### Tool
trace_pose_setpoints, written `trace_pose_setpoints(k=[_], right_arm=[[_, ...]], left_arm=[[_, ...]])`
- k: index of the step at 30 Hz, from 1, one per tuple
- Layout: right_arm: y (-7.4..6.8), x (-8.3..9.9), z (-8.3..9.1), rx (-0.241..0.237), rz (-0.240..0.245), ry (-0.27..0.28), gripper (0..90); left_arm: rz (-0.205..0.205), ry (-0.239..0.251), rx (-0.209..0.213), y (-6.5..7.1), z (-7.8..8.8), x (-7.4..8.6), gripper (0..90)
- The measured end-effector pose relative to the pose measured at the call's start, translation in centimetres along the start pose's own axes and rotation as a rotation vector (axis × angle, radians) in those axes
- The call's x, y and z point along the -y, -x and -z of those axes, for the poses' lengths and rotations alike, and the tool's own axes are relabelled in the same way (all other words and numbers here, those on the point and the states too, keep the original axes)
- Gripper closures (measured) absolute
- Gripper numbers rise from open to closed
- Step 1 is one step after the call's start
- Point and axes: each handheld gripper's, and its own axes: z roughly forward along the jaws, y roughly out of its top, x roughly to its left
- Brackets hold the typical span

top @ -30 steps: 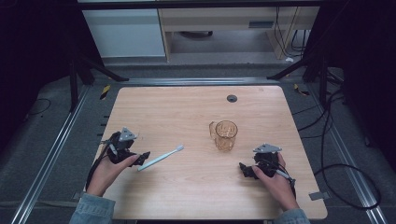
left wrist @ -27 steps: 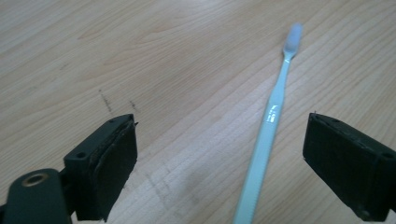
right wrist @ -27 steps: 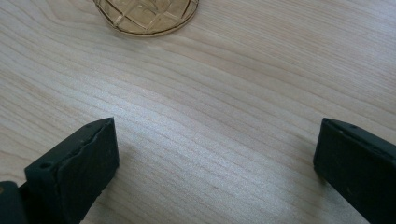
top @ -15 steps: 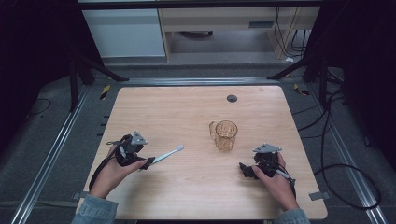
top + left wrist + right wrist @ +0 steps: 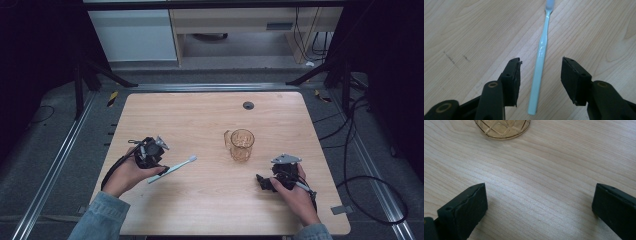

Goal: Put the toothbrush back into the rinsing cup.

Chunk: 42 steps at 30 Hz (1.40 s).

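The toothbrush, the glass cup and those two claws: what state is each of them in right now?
Toothbrush: lying flat on the table, handle end between the left claw's jaws, not yet pinched.
Glass cup: upright on the table, looks empty, untouched.
Left claw: jaws have just been closing around the toothbrush handle, with gaps on both sides.
Right claw: jaws wide apart over bare wood, holding nothing.

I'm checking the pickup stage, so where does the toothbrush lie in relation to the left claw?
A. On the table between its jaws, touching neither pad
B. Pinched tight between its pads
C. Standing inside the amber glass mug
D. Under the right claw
A: in the left gripper view the light blue toothbrush lies flat on the wooden table between the left claw's jaws, which have just been closing, with gaps either side.
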Motion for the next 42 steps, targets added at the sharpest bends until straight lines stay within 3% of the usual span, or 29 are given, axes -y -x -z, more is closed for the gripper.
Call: trace_pose_setpoints(k=[7,11,21,42], right_arm=[[0.0,0.0,0.0,0.0,0.001,0.0,0.4],[0.0,0.0,0.0,-0.001,0.002,0.0,0.4],[0.0,0.0,0.0,-0.002,0.002,0.0,0.4],[0.0,0.0,0.0,-0.004,0.007,0.0,0.4]], left_arm=[[-0.03,-0.081,0.036,-0.4,0.0,-2.5,56.9],[-0.048,-0.131,0.036,-0.5,0.0,-3.9,58.8],[-0.079,-0.196,0.038,-0.3,-0.4,-5.4,61.7],[-0.097,-0.358,0.057,-0.6,-5.9,-6.9,67.8]])
